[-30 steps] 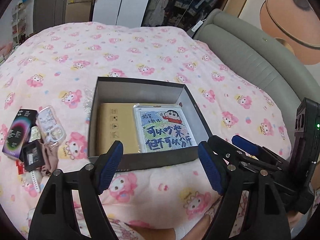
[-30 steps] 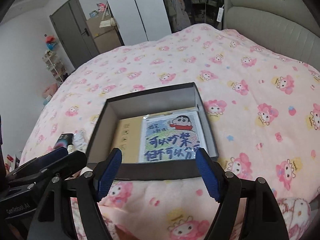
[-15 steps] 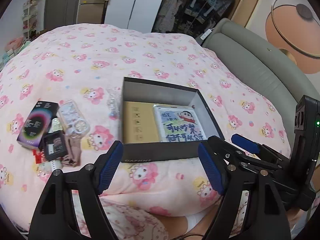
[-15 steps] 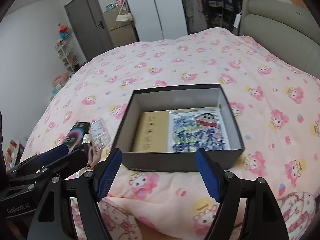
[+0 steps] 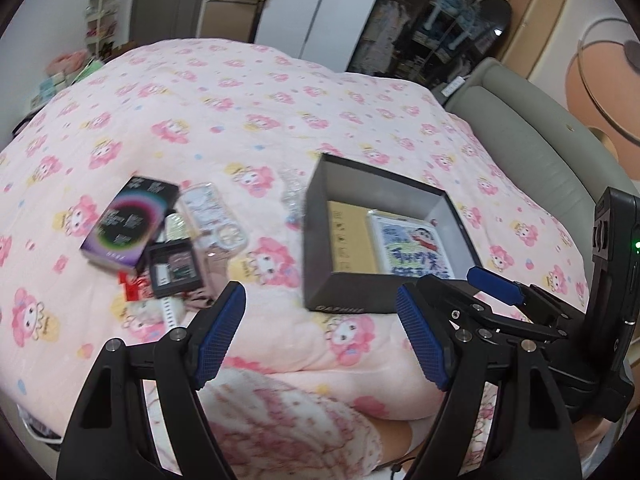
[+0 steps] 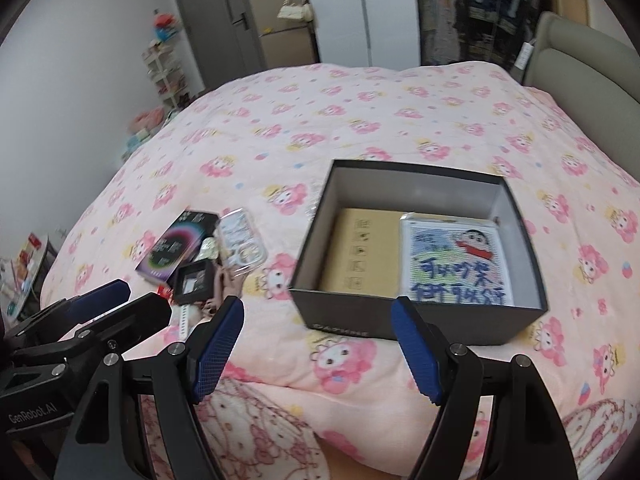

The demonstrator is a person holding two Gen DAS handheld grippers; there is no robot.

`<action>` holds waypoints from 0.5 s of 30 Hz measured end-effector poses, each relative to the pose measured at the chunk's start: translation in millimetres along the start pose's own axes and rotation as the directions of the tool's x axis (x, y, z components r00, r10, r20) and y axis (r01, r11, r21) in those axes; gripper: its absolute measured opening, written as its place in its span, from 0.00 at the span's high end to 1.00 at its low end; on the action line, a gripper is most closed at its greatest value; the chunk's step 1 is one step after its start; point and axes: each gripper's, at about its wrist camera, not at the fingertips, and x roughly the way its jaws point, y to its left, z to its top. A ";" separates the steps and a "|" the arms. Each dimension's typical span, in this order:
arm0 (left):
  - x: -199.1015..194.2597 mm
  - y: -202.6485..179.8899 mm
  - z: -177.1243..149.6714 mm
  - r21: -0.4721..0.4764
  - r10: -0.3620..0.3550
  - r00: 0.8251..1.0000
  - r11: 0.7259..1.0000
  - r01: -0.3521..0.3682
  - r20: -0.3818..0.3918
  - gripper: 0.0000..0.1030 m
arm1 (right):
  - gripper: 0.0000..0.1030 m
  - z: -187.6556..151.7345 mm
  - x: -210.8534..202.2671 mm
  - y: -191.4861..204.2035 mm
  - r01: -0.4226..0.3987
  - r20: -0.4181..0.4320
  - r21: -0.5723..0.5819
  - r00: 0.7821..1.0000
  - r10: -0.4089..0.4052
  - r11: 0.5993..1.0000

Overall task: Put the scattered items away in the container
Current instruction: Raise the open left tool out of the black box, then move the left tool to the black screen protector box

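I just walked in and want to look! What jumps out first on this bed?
The dark open box on the pink cartoon blanket, with a bright cartoon picture lying inside. To its left sits a little heap of things, topped by a black box with a rainbow ring.

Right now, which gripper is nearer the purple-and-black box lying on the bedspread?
Left. The left gripper hangs open just short of the purple-and-black box and its pile; the right gripper, also open, faces the dark container, farther from it.

White strap (image 5: 170, 314) partly hidden under small black box (image 5: 175, 267); print blurred.
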 end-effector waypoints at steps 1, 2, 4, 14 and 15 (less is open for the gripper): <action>0.0 6.4 -1.3 -0.010 0.004 1.000 1.000 -0.004 -0.002 0.23 | 0.28 -0.2 3.3 6.2 -0.002 -0.008 -0.010 1.000 0.002 1.000; -0.1 12.8 -2.7 -0.020 0.007 1.000 1.000 -0.007 -0.004 0.23 | 0.28 -0.3 7.0 11.3 -0.004 -0.015 -0.020 1.000 0.003 1.000; 1.0 26.0 -5.7 -0.041 0.012 1.000 0.999 -0.012 -0.008 0.23 | 0.28 -1.4 14.8 22.5 -0.007 -0.029 -0.038 1.000 0.006 0.999; 12.9 83.5 -20.4 -0.140 0.045 0.999 0.989 -0.049 -0.030 0.23 | 0.28 -6.4 61.3 59.0 -0.050 -0.126 -0.075 0.991 0.040 0.996; 13.4 88.9 -20.7 -0.148 0.046 0.998 0.988 -0.050 -0.031 0.23 | 0.28 -6.3 64.8 63.6 -0.050 -0.131 -0.085 0.991 0.039 0.995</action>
